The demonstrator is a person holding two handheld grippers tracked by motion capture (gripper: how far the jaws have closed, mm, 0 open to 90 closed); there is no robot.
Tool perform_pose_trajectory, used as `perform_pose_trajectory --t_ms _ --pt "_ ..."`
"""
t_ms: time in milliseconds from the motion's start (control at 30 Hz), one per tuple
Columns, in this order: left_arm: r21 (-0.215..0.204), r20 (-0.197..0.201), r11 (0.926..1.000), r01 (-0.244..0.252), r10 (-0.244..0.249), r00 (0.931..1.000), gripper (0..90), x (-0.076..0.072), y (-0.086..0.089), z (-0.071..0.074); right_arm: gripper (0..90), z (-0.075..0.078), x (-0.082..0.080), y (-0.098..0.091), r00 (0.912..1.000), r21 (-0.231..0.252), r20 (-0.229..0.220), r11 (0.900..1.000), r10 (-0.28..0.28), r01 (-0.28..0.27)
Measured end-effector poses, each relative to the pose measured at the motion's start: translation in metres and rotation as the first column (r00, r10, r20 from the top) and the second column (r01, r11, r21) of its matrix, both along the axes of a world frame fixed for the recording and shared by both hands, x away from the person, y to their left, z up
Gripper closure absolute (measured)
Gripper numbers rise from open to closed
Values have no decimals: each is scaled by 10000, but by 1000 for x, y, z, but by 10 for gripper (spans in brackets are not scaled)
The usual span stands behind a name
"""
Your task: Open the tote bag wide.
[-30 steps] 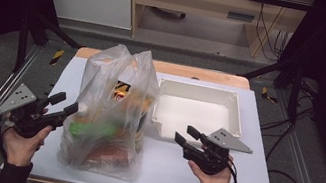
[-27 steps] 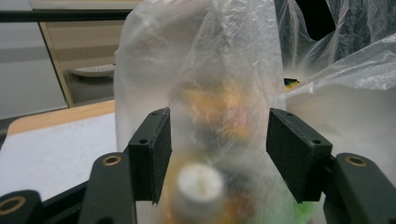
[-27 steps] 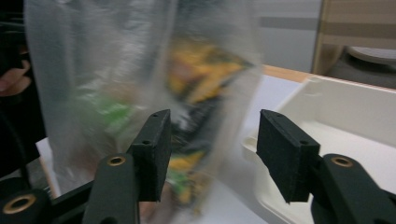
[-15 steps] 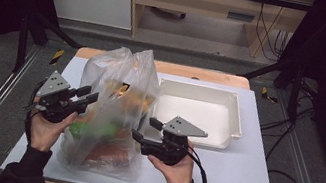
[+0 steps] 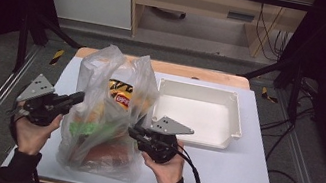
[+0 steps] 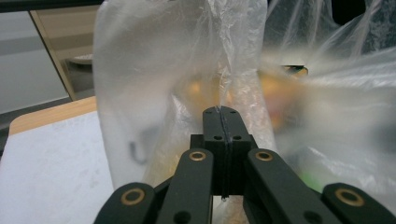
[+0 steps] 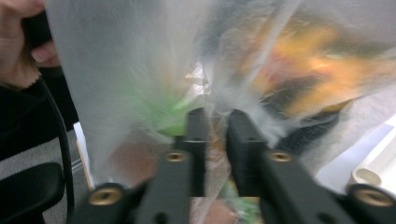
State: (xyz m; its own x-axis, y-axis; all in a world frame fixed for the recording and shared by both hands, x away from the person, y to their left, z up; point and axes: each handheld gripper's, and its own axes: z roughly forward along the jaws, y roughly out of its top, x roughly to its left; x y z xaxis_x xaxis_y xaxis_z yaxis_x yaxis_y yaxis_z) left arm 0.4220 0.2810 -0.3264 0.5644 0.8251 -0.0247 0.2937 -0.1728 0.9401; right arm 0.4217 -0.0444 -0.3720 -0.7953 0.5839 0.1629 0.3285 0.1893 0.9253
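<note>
High view: a clear plastic bag [image 5: 106,112] full of snack packets stands on the white bench [image 5: 237,176], just left of an empty white tray [image 5: 198,113]. The left hand-held gripper [image 5: 76,98] meets the bag's left side, the right hand-held gripper [image 5: 135,134] its right side.

Left gripper view: the jaws have just closed tight together against the bag [image 6: 187,70], a thin fold seemingly pinched.

Right gripper view: the jaws, just closing, pinch bag film [image 7: 140,70] between them.

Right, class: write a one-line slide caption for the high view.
Both grippers, left gripper and right gripper, pinch the clear plastic bag beside a white tray.
</note>
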Motion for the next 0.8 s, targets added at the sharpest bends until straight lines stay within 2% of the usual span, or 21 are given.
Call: perform_pose_trajectory --t_ms 33,67,200,233,267,300,367,433,467,500,533,600,633,667,700,733,800 --pt "-66 14 10000 12 -12 10000 900 -3 3 0 890 1 -2 -2 9999 -6 -35 9999 131 -131" --pt "-280 85 9995 113 -111 9999 900 -12 11 -2 898 2 -4 -5 9996 24 -126 9997 261 -261" --pt "-677 186 9970 379 -367 9992 900 -35 27 -7 900 1 -16 -13 9981 -289 -229 9979 580 -586" --pt "-677 186 9970 379 -367 9992 900 -35 27 -7 900 1 -16 -13 9981 -289 -229 9979 580 -586" --pt "-738 122 9960 510 -502 9987 900 -45 32 -13 900 -3 -24 -19 9971 -481 -317 9964 689 -704" --pt "-738 122 9960 510 -502 9987 900 -45 32 -13 900 -3 -24 -19 9971 -481 -317 9964 689 -704" --pt "-704 -49 9957 605 -610 9981 900 -57 37 -25 900 -11 -32 -27 9961 -586 -492 9954 736 -765" --pt "-621 -190 9967 525 -537 9984 900 -64 40 -34 900 -20 -37 -31 9953 -683 -658 9948 712 -757" --pt "-621 -190 9967 525 -537 9984 900 -64 40 -34 900 -20 -37 -31 9953 -683 -658 9948 712 -757" --pt "-552 -322 9974 464 -483 9983 900 -66 42 -41 900 -30 -40 -33 9937 -809 -859 9936 716 -786" --pt "-368 -567 9987 343 -364 9977 900 -68 44 -50 900 -34 -41 -33 9930 -847 -945 9933 701 -782" --pt "-308 -932 9993 220 -248 9953 900 -70 48 -63 900 -44 -43 -33 9914 -957 -1099 9920 717 -823" --pt "-308 -932 9993 220 -248 9953 900 -70 48 -63 900 -44 -43 -33 9914 -957 -1099 9920 717 -823" --pt "-376 -1232 9992 124 -169 9922 900 -71 54 -76 900 -54 -43 -33 9892 -1076 -1296 9908 678 -820" --pt "-376 -1232 9992 124 -169 9922 900 -71 54 -76 900 -57 -43 -33 9882 -1092 -1375 9905 681 -834" --pt "-625 -1481 9980 62 -154 9889 900 -72 61 -87 900 -61 -43 -33 9876 -1124 -1429 9904 646 -811" --pt "-670 -1732 9977 -52 -65 9849 900 -73 64 -98 900 -68 -42 -32 9855 -1123 -1574 9903 638 -820"
